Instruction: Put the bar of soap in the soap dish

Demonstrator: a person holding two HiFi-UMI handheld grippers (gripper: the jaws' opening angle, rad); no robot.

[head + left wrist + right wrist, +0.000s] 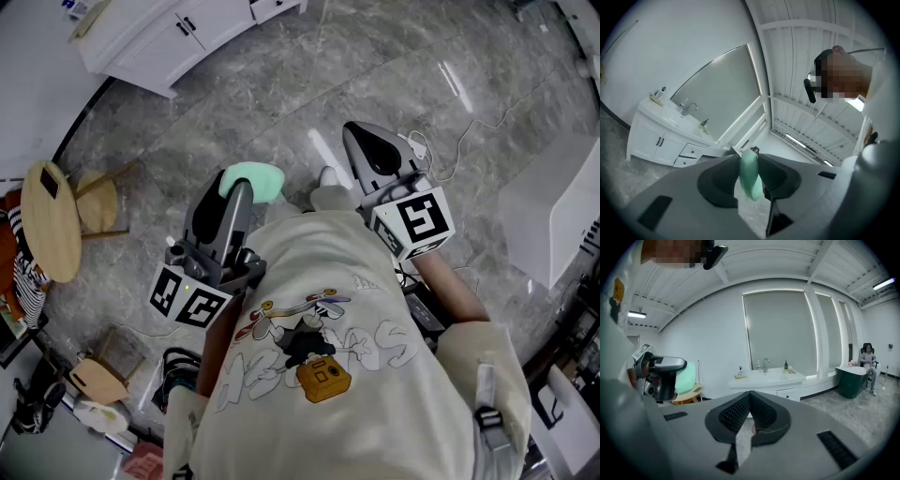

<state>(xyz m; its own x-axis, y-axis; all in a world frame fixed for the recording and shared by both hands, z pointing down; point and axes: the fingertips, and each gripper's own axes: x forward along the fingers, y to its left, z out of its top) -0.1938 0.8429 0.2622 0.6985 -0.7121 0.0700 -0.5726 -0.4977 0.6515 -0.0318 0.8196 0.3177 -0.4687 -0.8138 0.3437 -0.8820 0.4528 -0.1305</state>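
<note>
- Green soap (264, 178) sits edge-on between the jaws of the left gripper (240, 190), which press on its two broad faces. The tool is level and out in front of the body, likely so the bar rides steady while carried.
- Right gripper (357, 132) has its jaws brought together with nothing between them. It tips a little downward, apparently idle and clear of the soap.
- Both tools hang over marble-patterned floor (281, 84), well apart from the white vanity (768, 379) with its sink and tap, so I judge the carrying step to be in hand.
- No soap dish can be made out in any view. If it stands on the vanity top, it is too small to tell.
- Writing: the shirt (319, 356) bears a cartoon print with big outlined letters I cannot read. The bottles (786, 365) by the tap are too small for their labels to be read. The cubes (419, 220) show only black square markers.
</note>
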